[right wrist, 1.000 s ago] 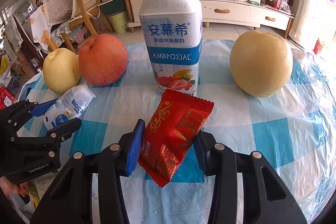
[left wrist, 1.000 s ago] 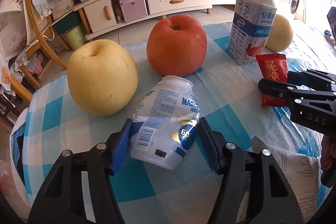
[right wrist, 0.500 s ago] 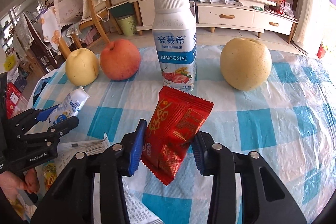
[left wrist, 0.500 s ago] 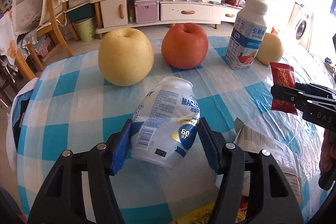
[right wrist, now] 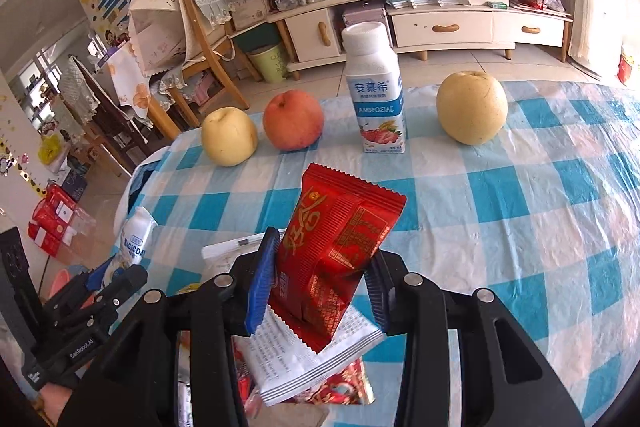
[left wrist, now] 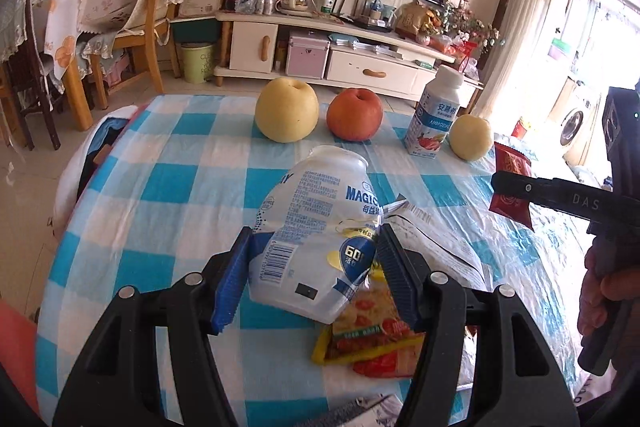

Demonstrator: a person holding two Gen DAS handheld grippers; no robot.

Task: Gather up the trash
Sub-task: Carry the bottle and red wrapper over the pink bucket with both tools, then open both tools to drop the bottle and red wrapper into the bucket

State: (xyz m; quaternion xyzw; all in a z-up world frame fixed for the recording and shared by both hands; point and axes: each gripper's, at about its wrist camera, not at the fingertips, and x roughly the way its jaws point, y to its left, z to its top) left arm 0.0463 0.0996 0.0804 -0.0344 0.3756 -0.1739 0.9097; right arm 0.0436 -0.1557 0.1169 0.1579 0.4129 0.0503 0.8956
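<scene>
Two claws hang tilted downward above a bench [left wrist: 168, 195] draped in a blue-and-white checked cloth, each carrying a piece of rubbish. The left claw [left wrist: 314, 273] pinches a crumpled white drink bottle [left wrist: 316, 227] with blue lettering; its blue pads press both dented flanks, and the bottle leans slightly left, neck pointing away from the camera, lifted clear of the cloth. The right claw [right wrist: 318, 279] clamps a red snack wrapper [right wrist: 336, 251] printed in gold, its serrated top edge standing up and canted to the right, also held off the bench. In the left wrist view a person's hand [left wrist: 604, 291] grips the right claw's black handle at the frame's right edge.

Below the claws, more litter lies on the near part of the bench: a white printed packet [right wrist: 312, 359] and a red-and-yellow food wrapper [left wrist: 372, 343]. Along the far edge stand a yellow pear [left wrist: 287, 114], a red apple [left wrist: 354, 113], an upright yogurt carton [right wrist: 375, 91] and a second pear [right wrist: 472, 113], all well apart from both claws.
</scene>
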